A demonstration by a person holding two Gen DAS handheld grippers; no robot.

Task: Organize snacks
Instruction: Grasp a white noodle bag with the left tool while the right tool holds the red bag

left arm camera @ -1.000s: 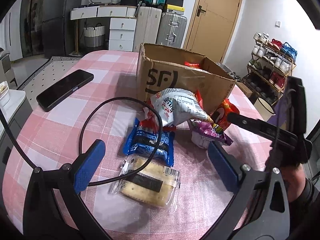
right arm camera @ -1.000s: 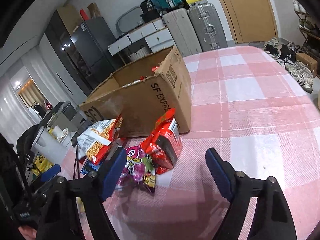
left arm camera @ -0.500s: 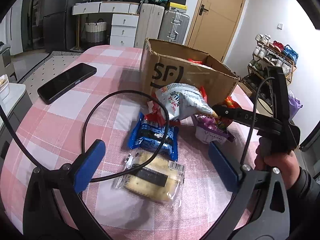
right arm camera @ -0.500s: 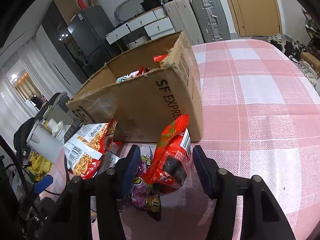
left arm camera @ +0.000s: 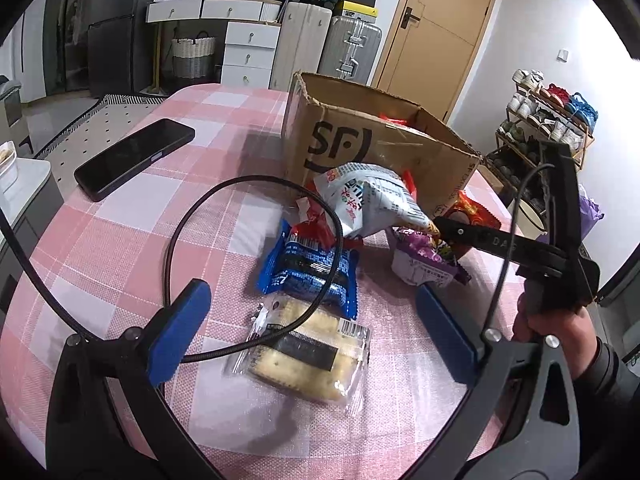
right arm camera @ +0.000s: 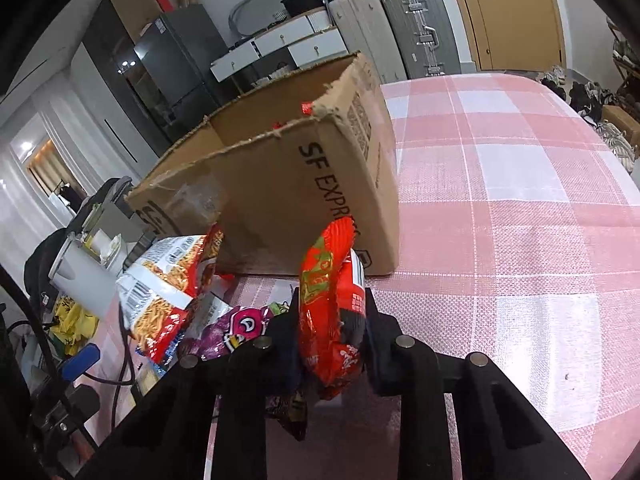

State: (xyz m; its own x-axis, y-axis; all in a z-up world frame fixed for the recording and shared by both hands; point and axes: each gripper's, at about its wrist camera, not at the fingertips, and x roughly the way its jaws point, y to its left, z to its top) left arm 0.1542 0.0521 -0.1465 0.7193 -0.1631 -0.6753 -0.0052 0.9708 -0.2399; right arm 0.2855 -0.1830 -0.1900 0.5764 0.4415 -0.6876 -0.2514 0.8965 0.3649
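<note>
Right gripper (right arm camera: 331, 330): jaws seen closed narrow on the red snack packet (right arm camera: 330, 312); packet held upright between the pads, its top edge standing in front of the box's near corner.
Left gripper (left arm camera: 308, 336): jaws spread wide, nothing held; blue pads (left arm camera: 182, 330) seen to either side of the cracker pack, above the cloth.
Cardboard box (left arm camera: 360, 148): open-topped, marked "SF", set far of the snack pile; red wrappers visible inside.
Cracker pack (left arm camera: 306, 362): clear wrap, flat on the tablecloth, nearest item in the left view.
Blue biscuit pack (left arm camera: 310, 270): flat, just far of the crackers, crossed by a black cable (left arm camera: 192, 220).
White noodle-snack bag (left arm camera: 368, 204): propped against the box's near wall, over the blue pack's far end.
Purple packet (left arm camera: 424, 258): right of the blue pack, partly under the right gripper's finger.
Phone (left arm camera: 134, 158): dark, face up, far left, well apart from the snacks.
Tablecloth (right arm camera: 520, 240): pink and white check.
</note>
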